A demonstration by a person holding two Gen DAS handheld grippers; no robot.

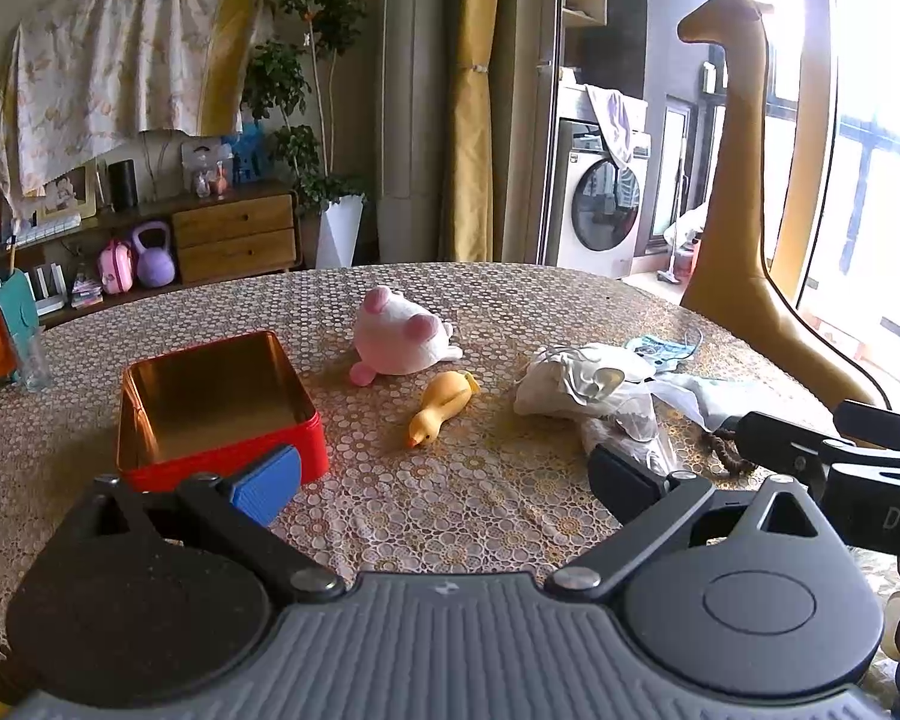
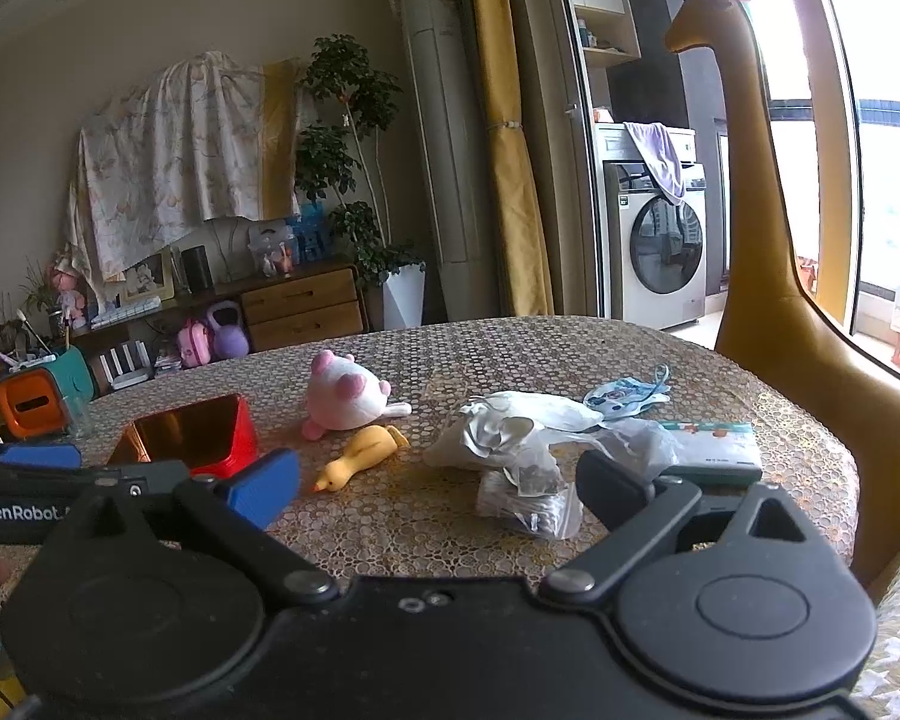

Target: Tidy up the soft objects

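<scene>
We held both grippers, left point(image 1: 444, 474) and right point(image 2: 438, 489), fingers spread and empty, facing the duck point(image 1: 441, 408) beside the open red tin point(image 1: 216, 402) mid-desk.

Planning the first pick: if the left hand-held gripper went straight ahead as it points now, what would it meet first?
Probably the yellow duck toy, lying roughly centred between the open left hand-held gripper fingers; bare tablecloth comes before it. Depth is unclear.
</scene>
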